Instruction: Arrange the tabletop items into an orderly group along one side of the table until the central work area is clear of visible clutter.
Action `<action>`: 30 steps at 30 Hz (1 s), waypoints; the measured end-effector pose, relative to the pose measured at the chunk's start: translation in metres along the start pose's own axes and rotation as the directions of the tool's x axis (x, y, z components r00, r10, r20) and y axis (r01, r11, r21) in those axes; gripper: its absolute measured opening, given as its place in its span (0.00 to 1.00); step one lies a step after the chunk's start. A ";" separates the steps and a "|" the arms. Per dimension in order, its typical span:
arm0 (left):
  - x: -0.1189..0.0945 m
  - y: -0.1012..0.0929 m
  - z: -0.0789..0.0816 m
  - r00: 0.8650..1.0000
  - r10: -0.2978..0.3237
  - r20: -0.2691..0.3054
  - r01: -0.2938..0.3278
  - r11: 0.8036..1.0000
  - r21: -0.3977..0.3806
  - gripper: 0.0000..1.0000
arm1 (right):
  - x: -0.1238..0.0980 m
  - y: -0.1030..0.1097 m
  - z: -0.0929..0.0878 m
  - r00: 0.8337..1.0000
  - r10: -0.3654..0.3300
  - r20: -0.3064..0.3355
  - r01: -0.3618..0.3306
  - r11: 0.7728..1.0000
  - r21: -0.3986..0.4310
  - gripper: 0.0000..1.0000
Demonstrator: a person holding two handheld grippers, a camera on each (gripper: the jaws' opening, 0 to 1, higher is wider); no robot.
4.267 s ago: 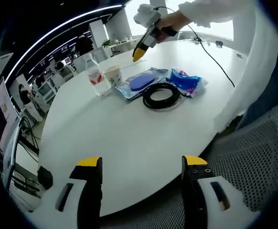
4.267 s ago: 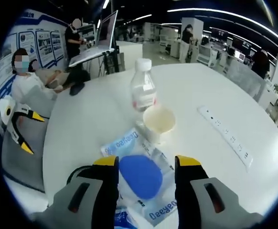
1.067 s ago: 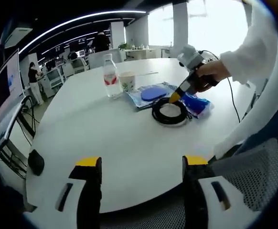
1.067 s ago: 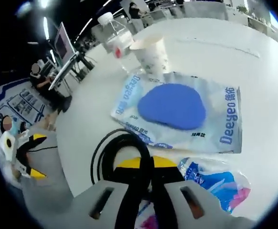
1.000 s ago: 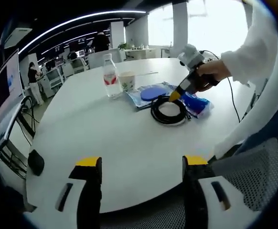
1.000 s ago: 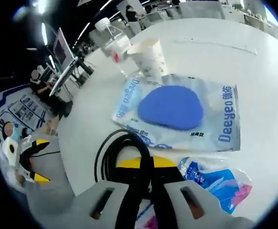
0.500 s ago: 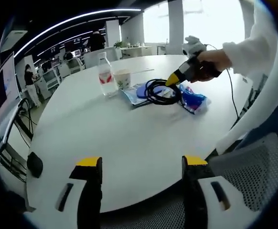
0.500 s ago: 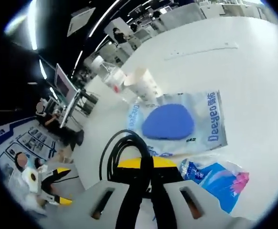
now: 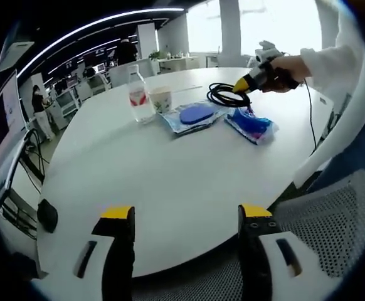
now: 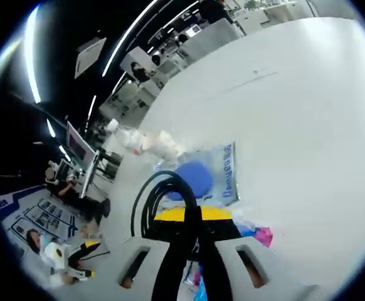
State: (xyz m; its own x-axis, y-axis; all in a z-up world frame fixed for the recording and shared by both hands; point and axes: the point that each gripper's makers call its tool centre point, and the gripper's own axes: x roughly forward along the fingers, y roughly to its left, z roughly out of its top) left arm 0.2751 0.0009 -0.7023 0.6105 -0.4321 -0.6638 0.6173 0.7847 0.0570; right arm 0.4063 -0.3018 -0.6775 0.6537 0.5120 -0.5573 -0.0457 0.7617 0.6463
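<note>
Round white bench (image 9: 170, 169): items grouped at 12 o'clock in the left gripper view. Clear pouch with blue oval pad (image 9: 194, 115), blue crinkled packet (image 9: 250, 123), clear plastic water bottle (image 9: 135, 95), paper cup (image 9: 161, 99). Right hand-held gripper (image 10: 192, 216) clamps the coiled black cable (image 10: 163, 207), raised above the bench. Left hand-held gripper (image 9: 185, 216): jaws apart, empty

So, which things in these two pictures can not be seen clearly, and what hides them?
- Right tongs, right gripper view: the black cable coil they are shut on covers the tips.
- Blue snack bag, right gripper view: mostly behind the tongs and cable.
- Water bottle and paper cup, right gripper view: motion-blurred.
- Print on the blue-pad packet, left gripper view: too small to read.
- Cable's free end, left gripper view: cannot tell where it hangs.
</note>
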 end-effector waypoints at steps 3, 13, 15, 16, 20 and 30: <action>0.000 0.001 -0.001 1.000 0.007 -0.006 -0.007 1.000 0.000 0.67 | -0.012 -0.014 0.008 1.000 -0.012 0.026 0.012 1.000 0.027 0.02; 0.001 0.007 -0.013 0.997 0.047 -0.063 -0.046 0.999 0.011 0.65 | -0.052 -0.071 0.032 0.993 -0.067 0.098 0.053 0.989 0.139 0.02; 0.000 0.007 -0.012 0.996 0.055 -0.072 -0.053 0.998 0.021 0.65 | -0.058 -0.082 0.034 0.992 -0.079 0.102 0.063 0.987 0.147 0.02; 0.000 0.008 -0.014 0.995 0.061 -0.080 -0.059 0.998 0.025 0.65 | -0.060 -0.085 0.035 0.991 -0.084 0.101 0.068 0.987 0.147 0.02; 0.000 0.012 -0.016 0.994 0.074 -0.085 -0.074 0.997 0.012 0.66 | -0.068 -0.102 0.038 0.990 -0.101 0.094 0.086 0.985 0.150 0.02; -0.002 0.018 -0.019 0.989 0.106 -0.099 -0.108 0.994 -0.013 0.65 | -0.051 -0.126 0.037 0.990 -0.134 0.050 0.125 0.980 0.154 0.02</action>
State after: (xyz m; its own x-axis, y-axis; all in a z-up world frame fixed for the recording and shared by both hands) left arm 0.2758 0.0246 -0.7145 0.6208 -0.3003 -0.7242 0.5413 0.8324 0.1189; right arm 0.4068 -0.4386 -0.7106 0.6907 0.3848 -0.6122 0.1532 0.7495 0.6440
